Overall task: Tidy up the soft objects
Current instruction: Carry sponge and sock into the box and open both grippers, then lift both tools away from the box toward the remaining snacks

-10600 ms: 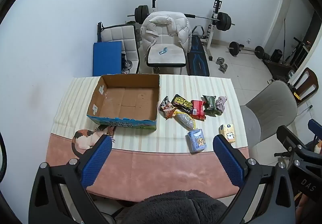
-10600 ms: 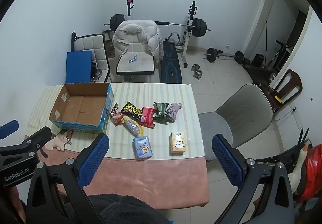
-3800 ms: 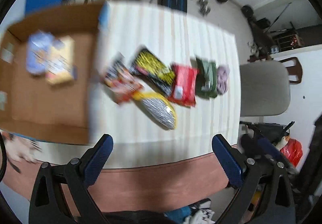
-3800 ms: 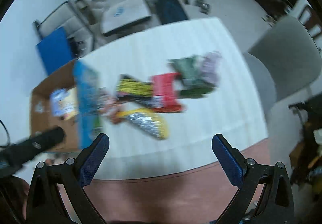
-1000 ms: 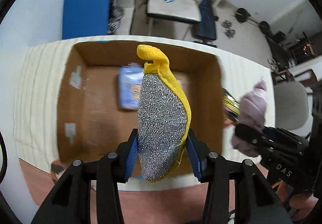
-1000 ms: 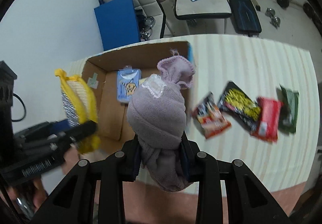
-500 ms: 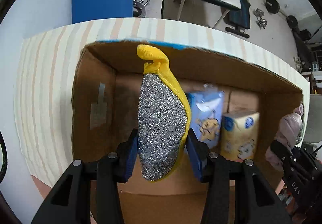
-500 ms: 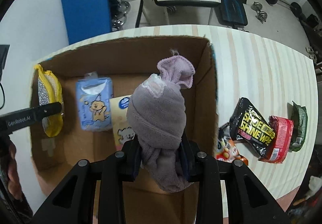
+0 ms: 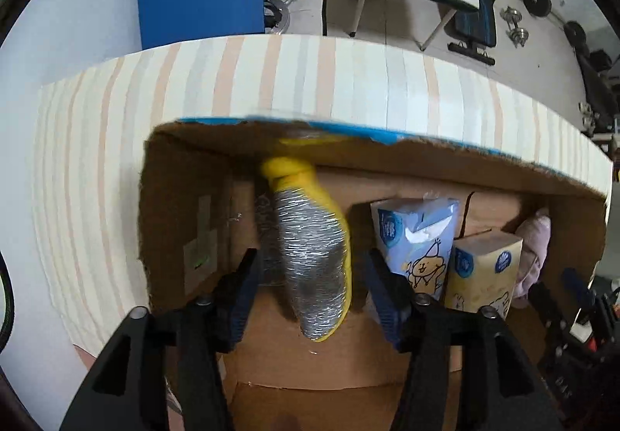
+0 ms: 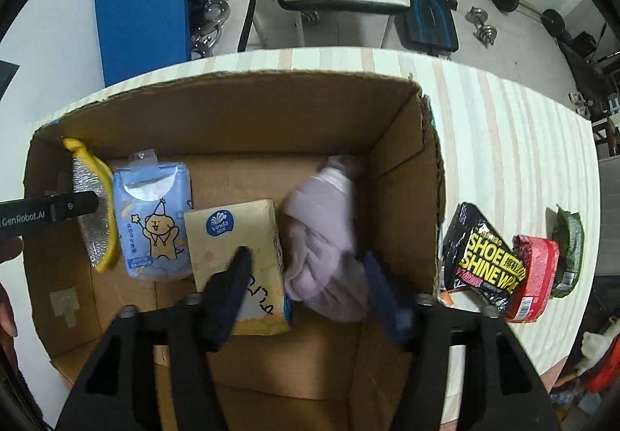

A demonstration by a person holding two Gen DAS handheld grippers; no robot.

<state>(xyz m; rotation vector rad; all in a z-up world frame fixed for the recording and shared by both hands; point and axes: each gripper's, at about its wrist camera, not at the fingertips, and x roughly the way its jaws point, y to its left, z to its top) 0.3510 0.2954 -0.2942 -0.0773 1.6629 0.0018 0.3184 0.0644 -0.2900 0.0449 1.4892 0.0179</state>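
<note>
Gaping inside cardboard box (image 10: 403, 144): left jaws released around scrubber (image 9: 310, 256), right jaws released around lilac sock (image 10: 325, 237).

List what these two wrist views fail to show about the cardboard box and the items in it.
- Silver-and-yellow scouring pad: motion-blurred in the left wrist view, so contact with the box floor is unclear.
- Rolled lilac cloth: blurred in the right wrist view; mostly hidden behind the yellow tissue pack in the left.
- Brown cardboard box: near wall covered by the gripper bodies.

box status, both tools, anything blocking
Both tools open: left tool, right tool. Scrub pad and purple sock bundle released inside cardboard box. Nothing blocking.
</note>
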